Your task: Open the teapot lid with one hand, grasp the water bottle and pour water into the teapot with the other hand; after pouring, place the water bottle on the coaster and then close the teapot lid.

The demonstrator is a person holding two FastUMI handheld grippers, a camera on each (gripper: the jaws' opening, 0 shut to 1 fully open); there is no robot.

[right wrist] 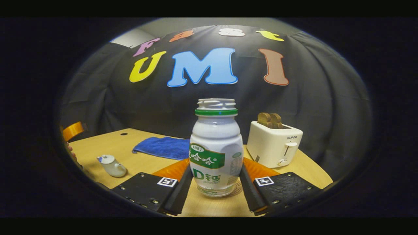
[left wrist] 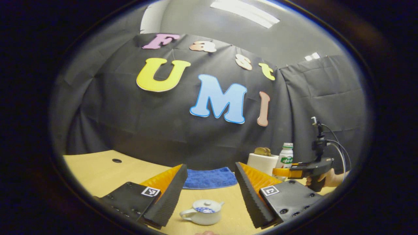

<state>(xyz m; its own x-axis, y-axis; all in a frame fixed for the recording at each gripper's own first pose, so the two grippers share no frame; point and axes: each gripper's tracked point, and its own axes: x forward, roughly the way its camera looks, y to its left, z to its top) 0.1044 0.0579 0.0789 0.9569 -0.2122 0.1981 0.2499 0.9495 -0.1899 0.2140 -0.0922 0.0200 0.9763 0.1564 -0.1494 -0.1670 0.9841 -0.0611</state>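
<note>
Teapot is your reference throughout: in the left gripper view it sits on the wooden table, low between your left gripper's two fingers, with its lid seated and its handle turned away from the spout. The left gripper is spread wide and touches nothing; the teapot lies ahead of and below the fingertips. Beyond the teapot lies a blue cloth. Farther off to the teapot's right you see the toaster, the water bottle and the right gripper with the hand that holds it. In the right gripper view, the water bottle stands upright and uncapped between the fingers of the right gripper. The jaws flank its lower body closely, but whether both pads already press on it cannot be determined. Under the bottle's base a round edge shows, possibly the coaster. The teapot stands well to the bottle's left, the toaster just behind the bottle's right. Judged from this, the task is at its opening step: lid not yet lifted, bottle not yet raised. Next, lower the left gripper onto the lid knob and close on it squarely; confirm a firm grip on the bottle before lifting it toward the teapot.
</note>
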